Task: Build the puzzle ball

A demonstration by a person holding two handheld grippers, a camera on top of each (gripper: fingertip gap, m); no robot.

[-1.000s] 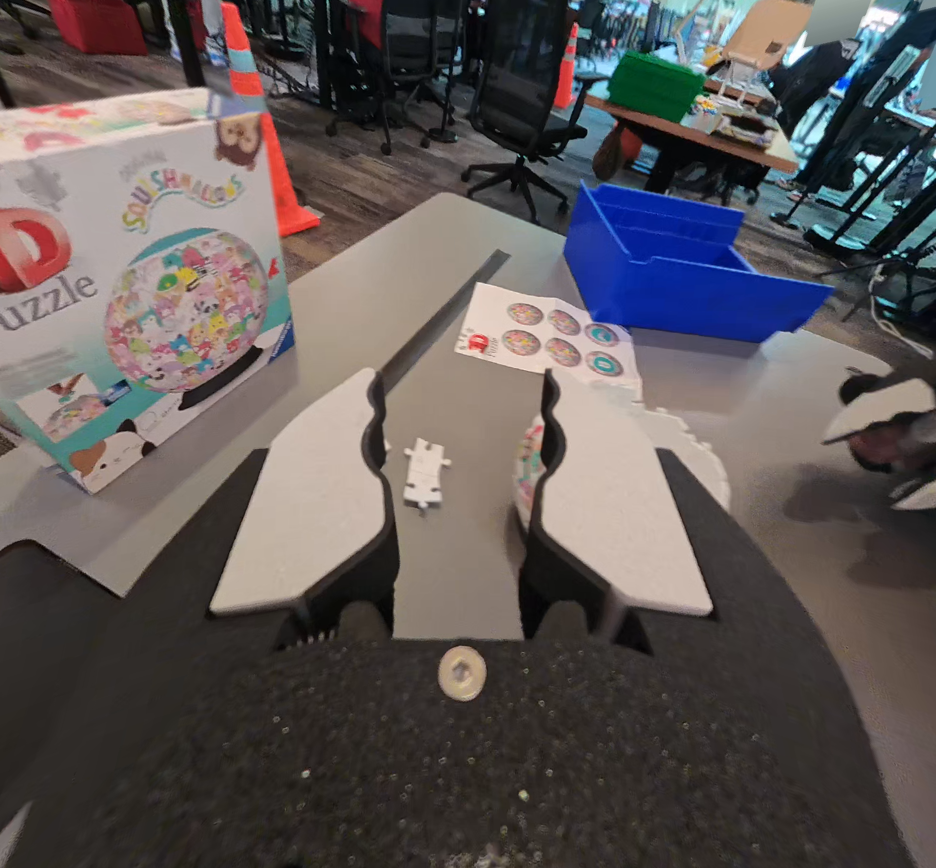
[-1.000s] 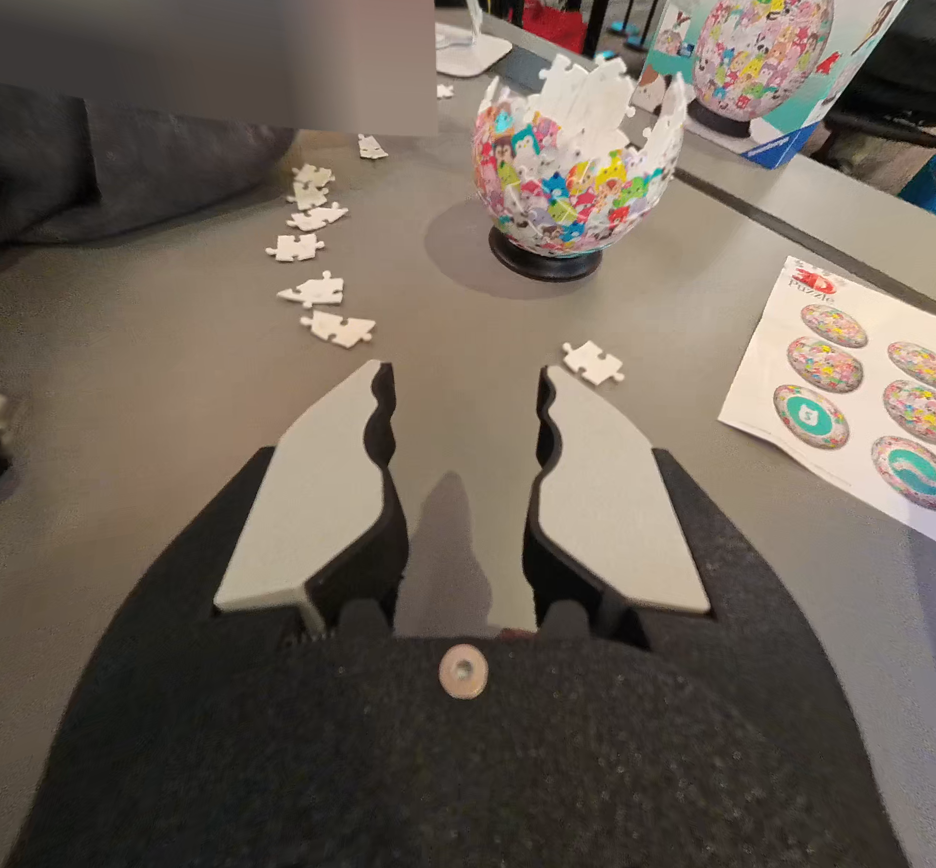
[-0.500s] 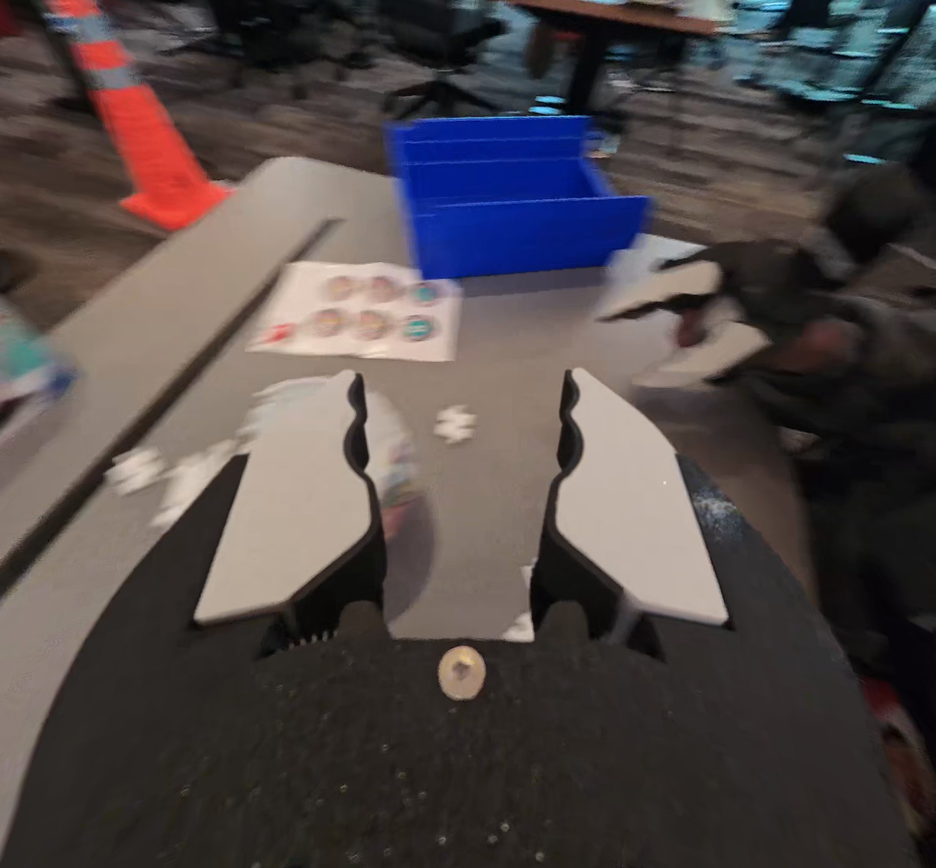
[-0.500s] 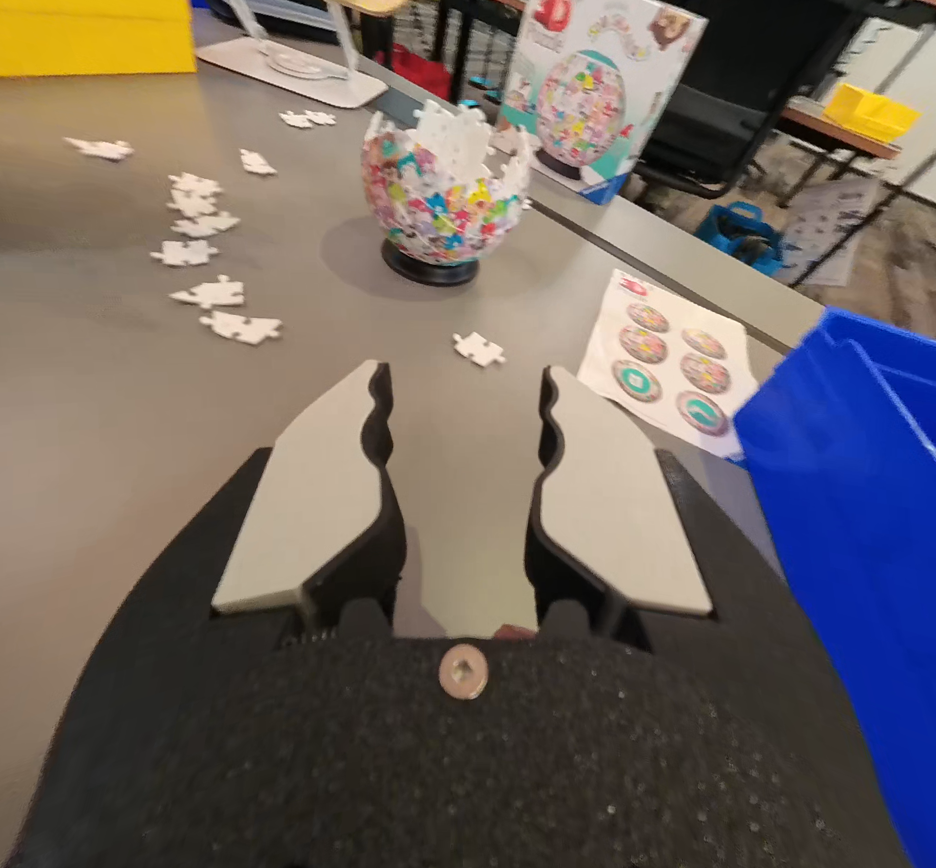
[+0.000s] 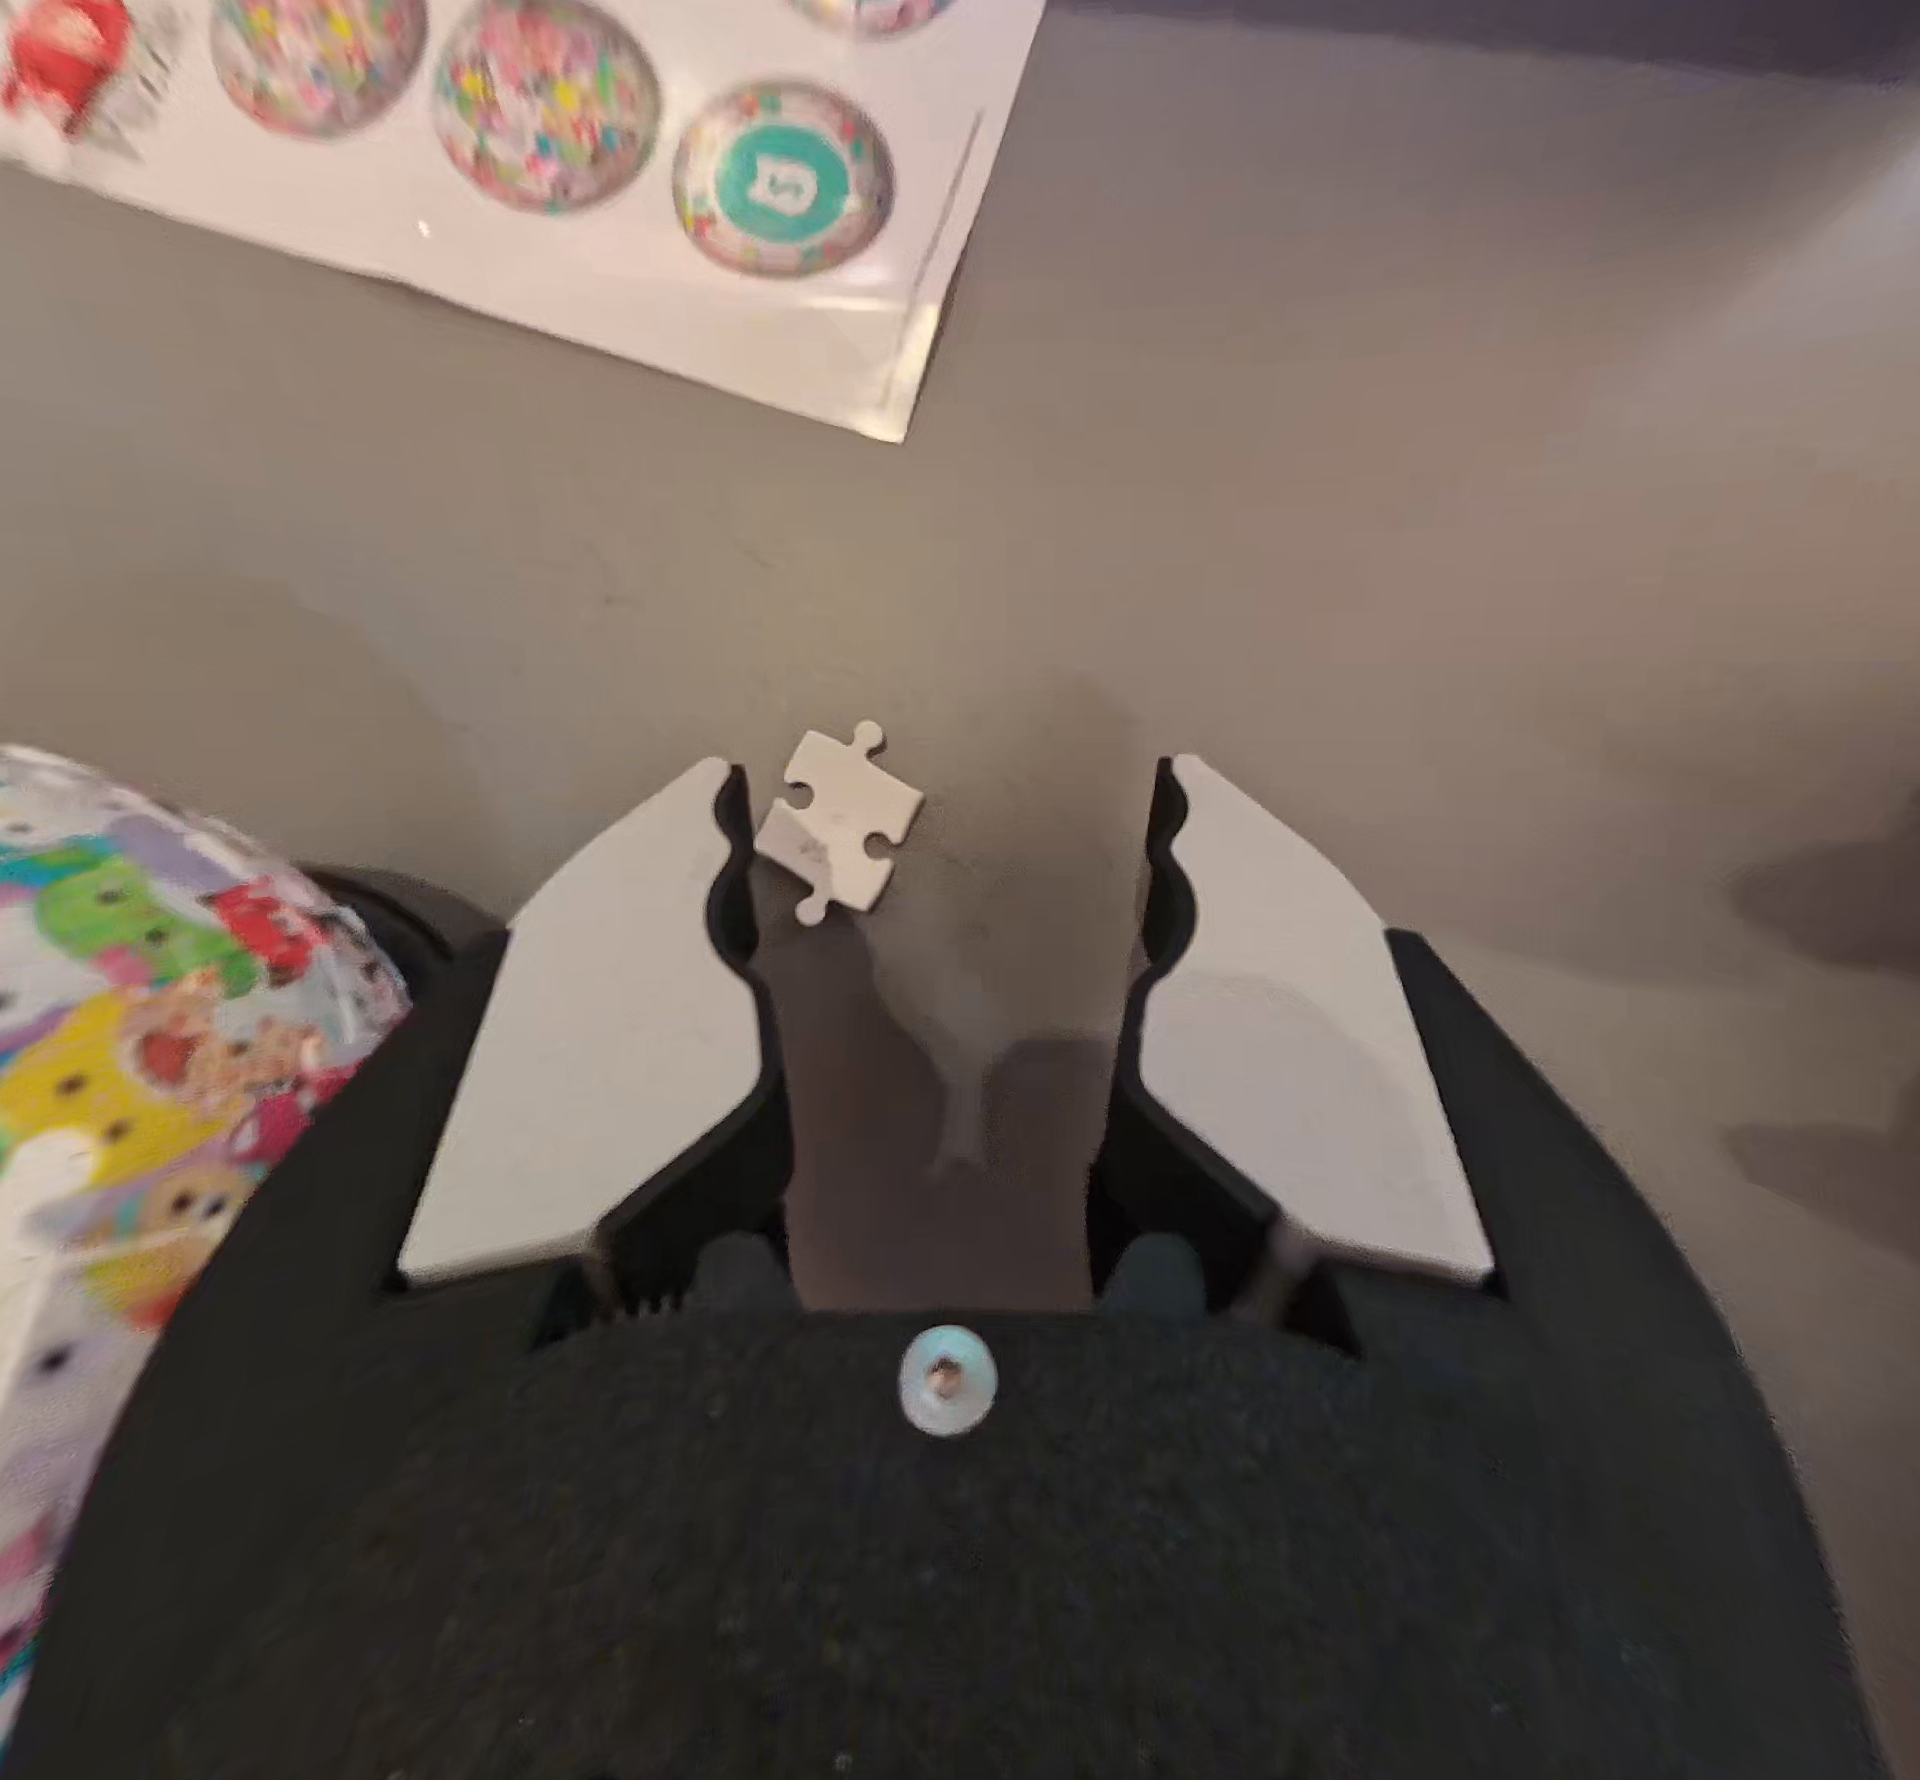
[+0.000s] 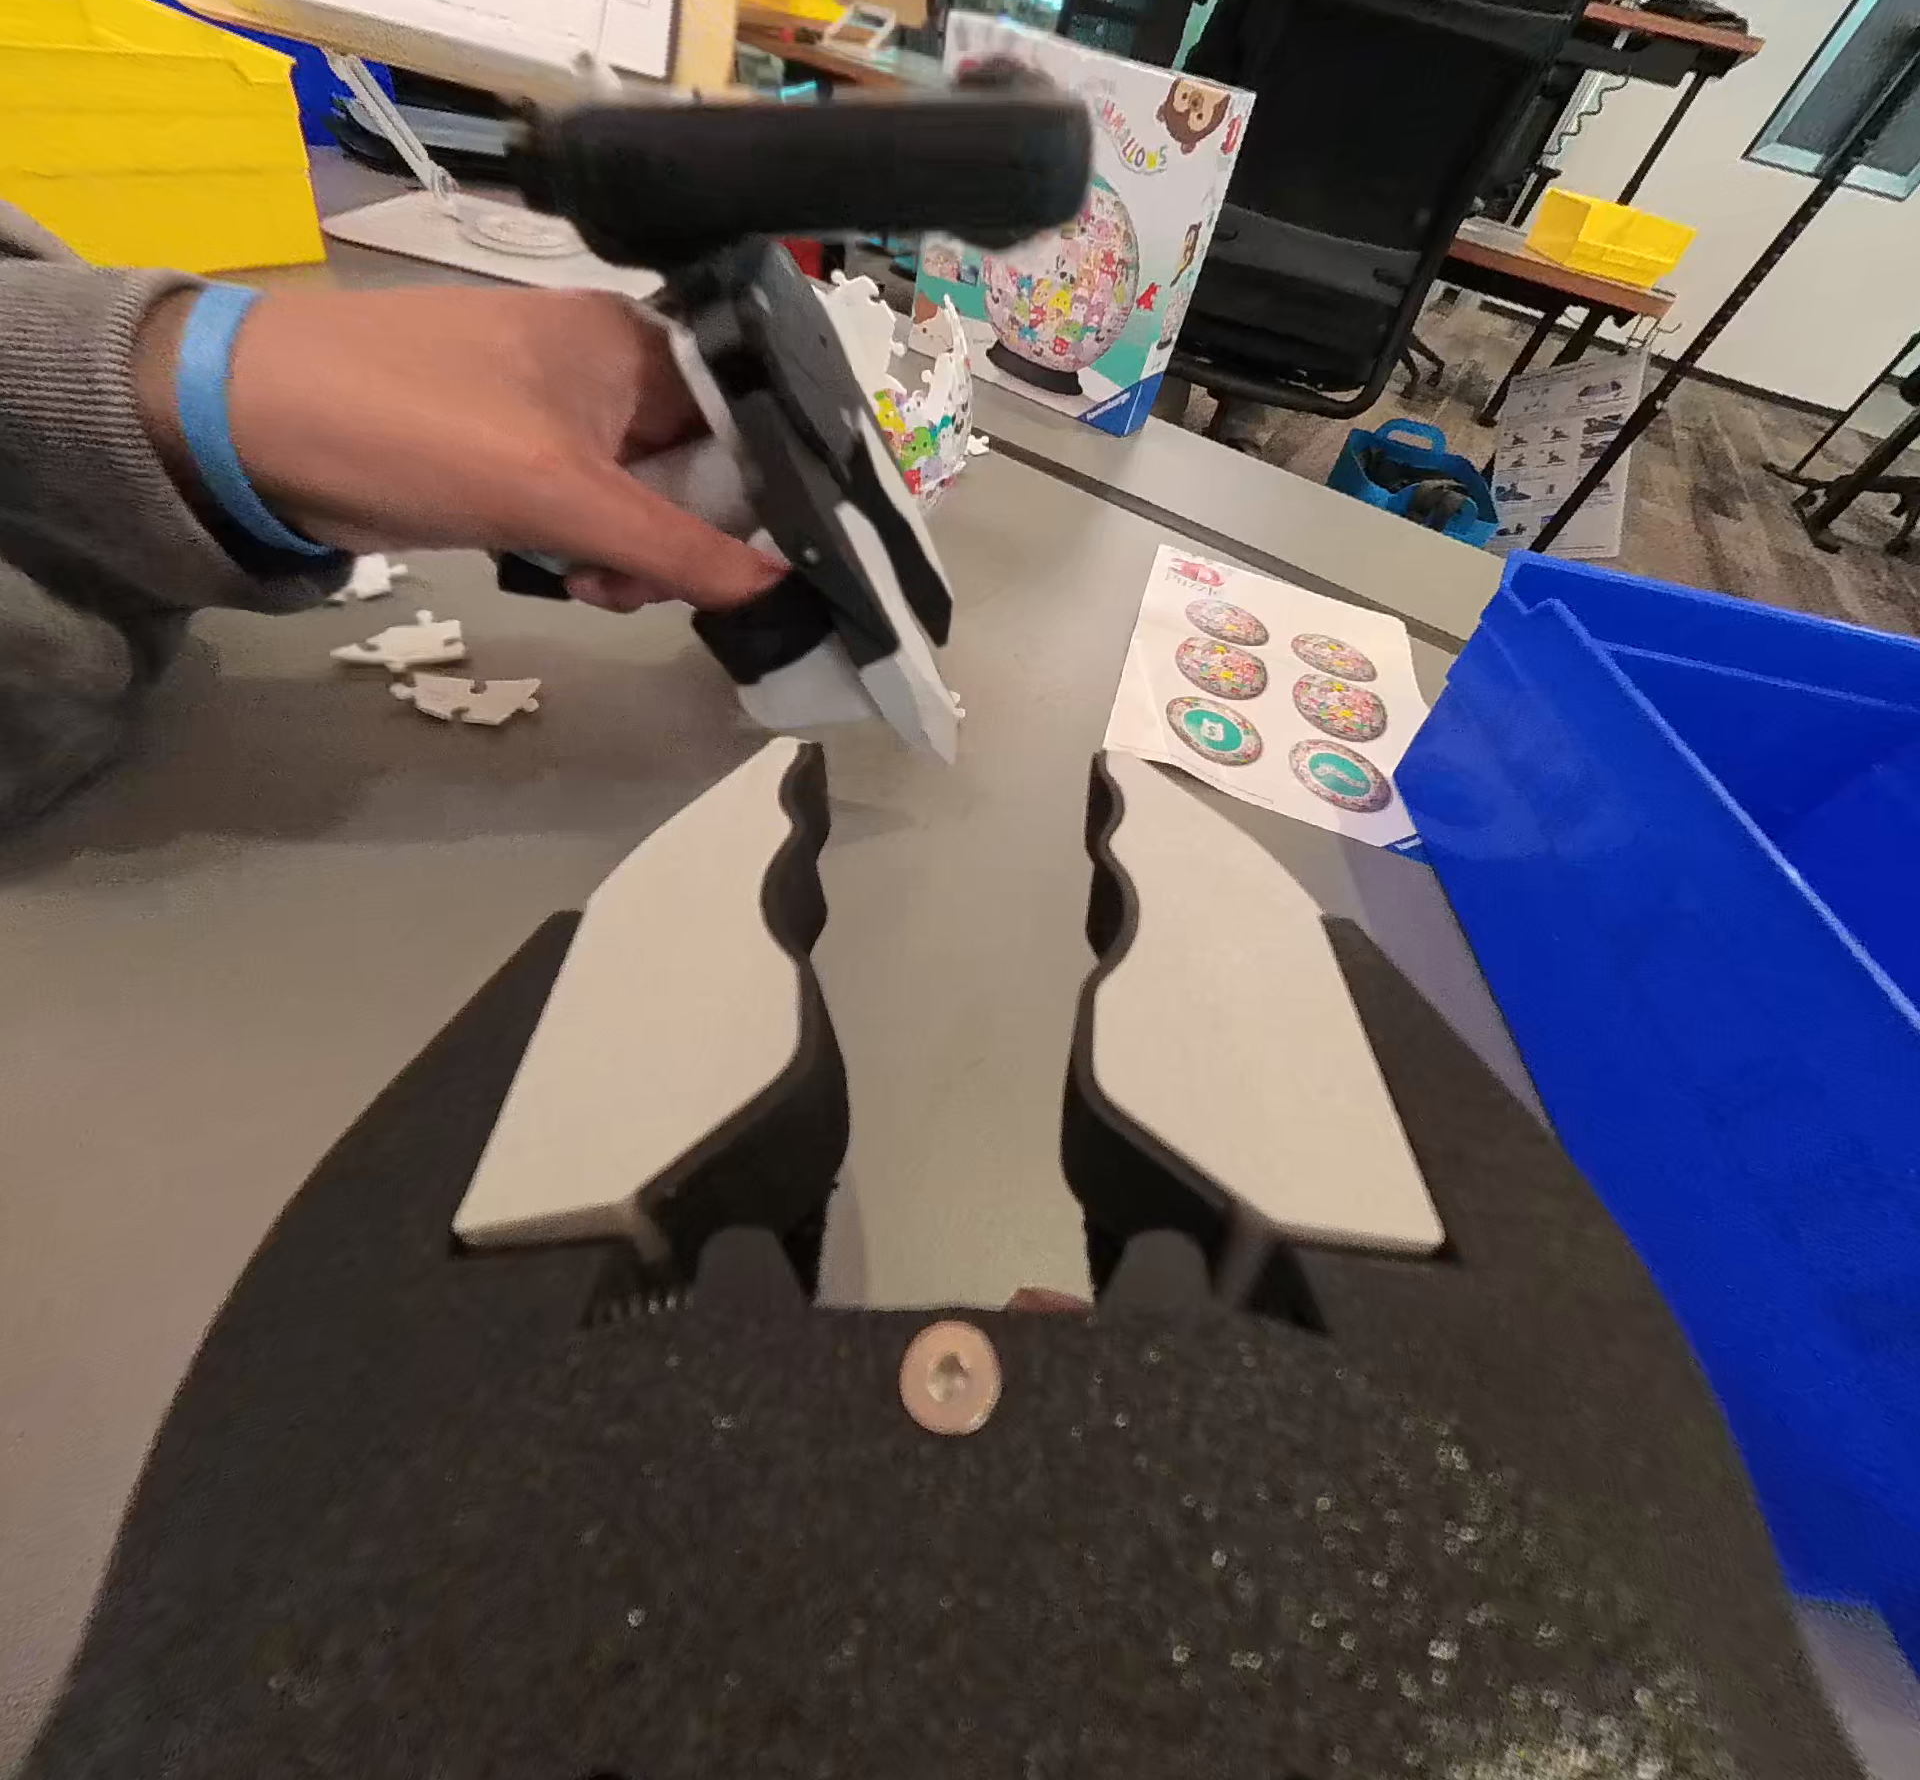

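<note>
1. Left gripper tilted steeply down at the grey worktop, jaws released and spread wide, nothing between them.
2. Single white puzzle piece lying blank side up on the worktop — just beside the tip of the left finger, whether touching it cannot be told.
3. Puzzle ball, half built and colourful, at the lower left edge of the left wrist view, seated on a dark round base; in the right wrist view mostly hidden behind the left gripper, only a jagged white rim showing.
4. Printed sheet with round pictures flat on the worktop beyond the piece, well apart from it.
5. Right gripper hovering low over bare worktop, jaws likewise released and empty.
6. Hand with a blue wristband wrapped round the left gripper's handle, seen from the right wrist view.
7. More loose pieces scattered on the worktop below that hand — blue bin at the right, puzzle box standing behind the ball.
</note>
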